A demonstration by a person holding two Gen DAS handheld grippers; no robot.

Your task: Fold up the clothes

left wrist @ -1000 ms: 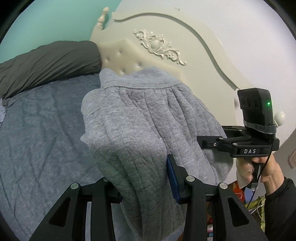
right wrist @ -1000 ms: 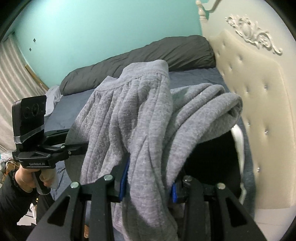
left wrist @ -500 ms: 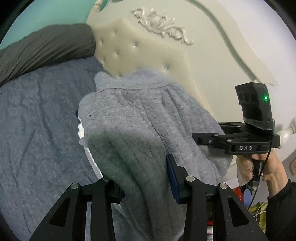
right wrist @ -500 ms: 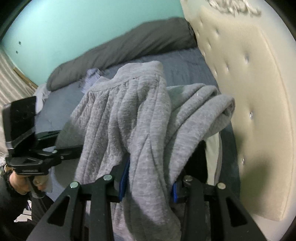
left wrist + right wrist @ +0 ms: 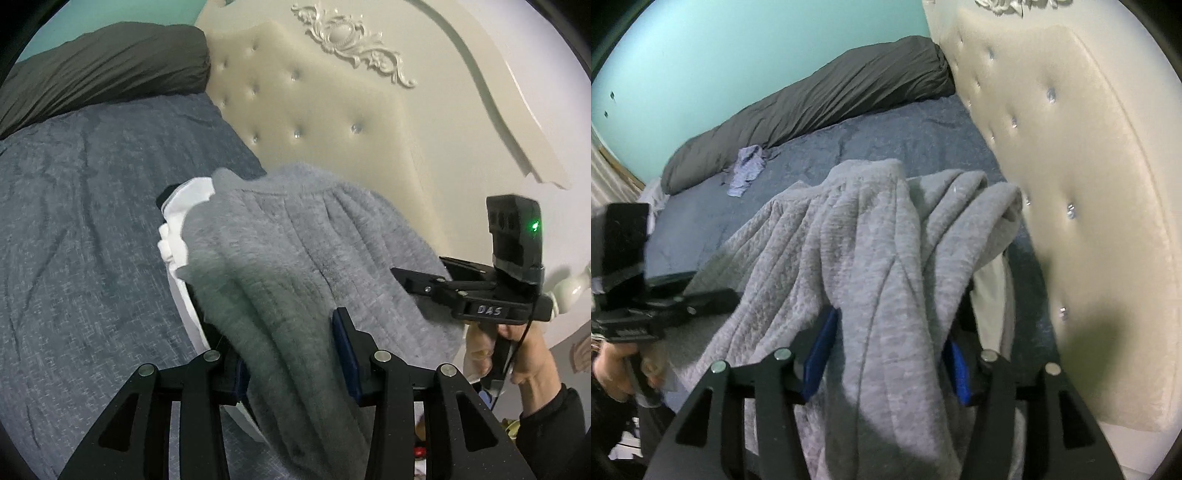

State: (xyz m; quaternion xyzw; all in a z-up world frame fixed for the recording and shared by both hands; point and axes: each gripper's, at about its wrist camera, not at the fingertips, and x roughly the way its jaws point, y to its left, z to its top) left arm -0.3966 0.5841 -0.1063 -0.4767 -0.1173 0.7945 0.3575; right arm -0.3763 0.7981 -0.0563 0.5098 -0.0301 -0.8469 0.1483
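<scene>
Grey garment (image 5: pixel 295 280) bunched btwn clamped fingers of L gripper (image 5: pixel 291 373) & R gripper (image 5: pixel 886 354)

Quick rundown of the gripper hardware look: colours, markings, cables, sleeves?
Both grippers are matte black with silver pivot bolts and blue-padded fingers. The right gripper has a pistol handle, white "DAS" lettering, a boxy top module with a green LED and a thin black cable. The right hand is bare, with a black sleeve. The left gripper looks alike, but blurred.

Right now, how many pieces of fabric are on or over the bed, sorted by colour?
Grey: 1, the sweatshirt held by both tools
White: 1, garment beneath it
Light blue: 1, crumpled cloth
Dark grey: 1, rolled duvet
Total: 4
</scene>
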